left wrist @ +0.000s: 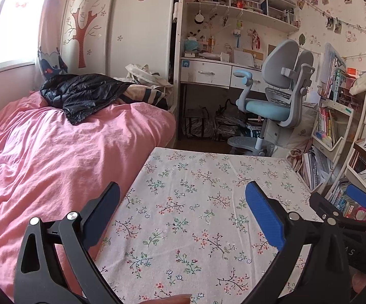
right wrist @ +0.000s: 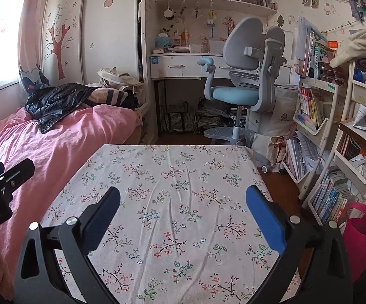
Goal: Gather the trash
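The left tool [left wrist: 183,202] is held with its fingers spread wide and nothing between them, above a desk [left wrist: 208,177] covered by a flowered cloth. The right tool [right wrist: 183,200] is likewise spread wide and empty above the same desk [right wrist: 172,167]. Part of the right tool is seen at the right edge of the left wrist view, and part of the left tool at the left edge of the right wrist view, so the two are held side by side. A fingertip [left wrist: 177,298] is visible at the bottom edge of the left view. No piece of trash can be made out on the flowered cloth. Just beside the desk on the left, a bed [left wrist: 43,152] with a pink cover is seen, and a black jacket [left wrist: 81,96] lies on its far end. Beyond the desk a grey and blue chair [right wrist: 243,76] stands. Crowded bookshelves [right wrist: 334,126] stand on the right.
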Demonstrator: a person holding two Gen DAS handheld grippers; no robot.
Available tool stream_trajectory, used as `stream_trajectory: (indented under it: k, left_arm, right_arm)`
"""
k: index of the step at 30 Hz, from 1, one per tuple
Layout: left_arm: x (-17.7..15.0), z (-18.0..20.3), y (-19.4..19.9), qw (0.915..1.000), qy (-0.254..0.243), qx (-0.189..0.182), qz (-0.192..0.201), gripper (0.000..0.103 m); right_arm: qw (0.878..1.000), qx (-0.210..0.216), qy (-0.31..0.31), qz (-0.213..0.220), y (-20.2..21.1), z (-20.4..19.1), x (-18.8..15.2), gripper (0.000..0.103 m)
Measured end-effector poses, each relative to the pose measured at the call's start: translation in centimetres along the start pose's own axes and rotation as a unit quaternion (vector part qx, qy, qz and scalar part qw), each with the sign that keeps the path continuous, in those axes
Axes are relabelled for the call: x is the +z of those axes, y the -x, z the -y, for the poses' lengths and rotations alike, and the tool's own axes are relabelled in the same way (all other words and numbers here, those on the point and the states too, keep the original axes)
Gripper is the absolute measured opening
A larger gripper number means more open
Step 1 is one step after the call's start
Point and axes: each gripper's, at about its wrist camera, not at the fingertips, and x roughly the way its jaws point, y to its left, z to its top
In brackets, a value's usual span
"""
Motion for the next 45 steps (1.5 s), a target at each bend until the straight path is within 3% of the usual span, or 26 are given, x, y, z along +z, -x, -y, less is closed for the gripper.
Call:
stream_trajectory:
  k: [45]
  left_arm:
    - [-0.8,1.3,-1.1,0.9999,-0.008,-0.002,-0.013,0.096]
  right_arm:
    - [0.999,-0.038,0.004,0.014,1.4,0.8,1.1,0.096]
